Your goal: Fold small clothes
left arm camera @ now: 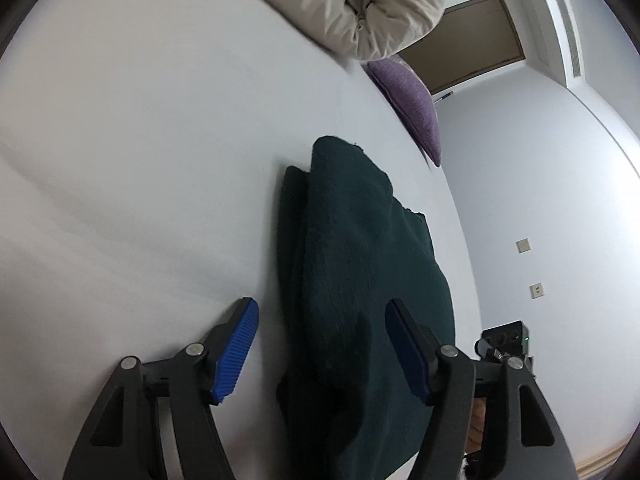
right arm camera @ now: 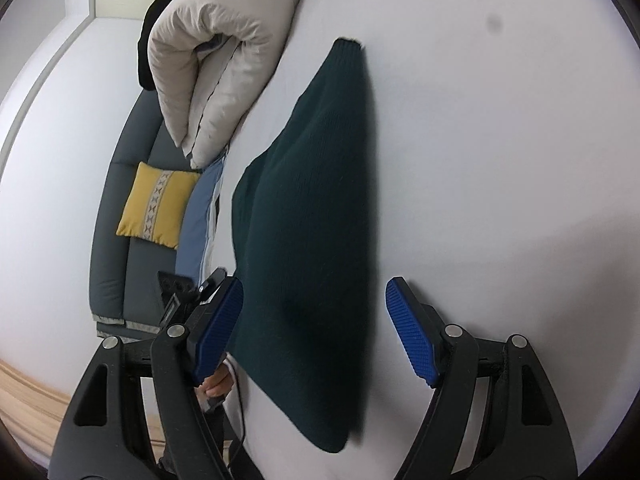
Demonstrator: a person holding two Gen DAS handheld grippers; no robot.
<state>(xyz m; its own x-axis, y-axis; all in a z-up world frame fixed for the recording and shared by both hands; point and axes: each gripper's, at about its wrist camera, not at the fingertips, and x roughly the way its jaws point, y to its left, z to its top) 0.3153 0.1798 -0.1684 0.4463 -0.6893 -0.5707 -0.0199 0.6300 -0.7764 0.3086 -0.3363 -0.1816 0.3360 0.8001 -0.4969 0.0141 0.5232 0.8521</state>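
Left wrist view: my left claw (left arm camera: pixel 322 344) stands released, its blue ribbed pads (left arm camera: pixel 236 350) spread apart. The dark green knitted garment (left arm camera: pixel 360 280) lies folded on the white bed (left arm camera: pixel 140 160) and runs between the pads; the right-hand pad overlaps its edge in this view, but I cannot tell whether it touches the knit. Beyond the garment, at the bed's far end, I see a rolled cream duvet (left arm camera: pixel 360 4) and a purple cushion (left arm camera: pixel 416 108) beside the wall. Part of the other device (left arm camera: pixel 506 340) shows at lower right.

Right wrist view: my right claw (right arm camera: pixel 314 330) is likewise released, pads (right arm camera: pixel 412 332) wide. The garment (right arm camera: pixel 312 208) lies flat on the bed (right arm camera: pixel 500 160) as a long folded panel with a ribbed cuff or hem at its far end; its near part sits between the pads, apart from the right-hand one. The duvet (right arm camera: pixel 216 56) rests beside the garment's far left. Past the bed's edge stand a grey sofa (right arm camera: pixel 116 240) with a yellow cushion (right arm camera: pixel 158 204). A hand (right arm camera: pixel 218 384) shows behind the left pad.
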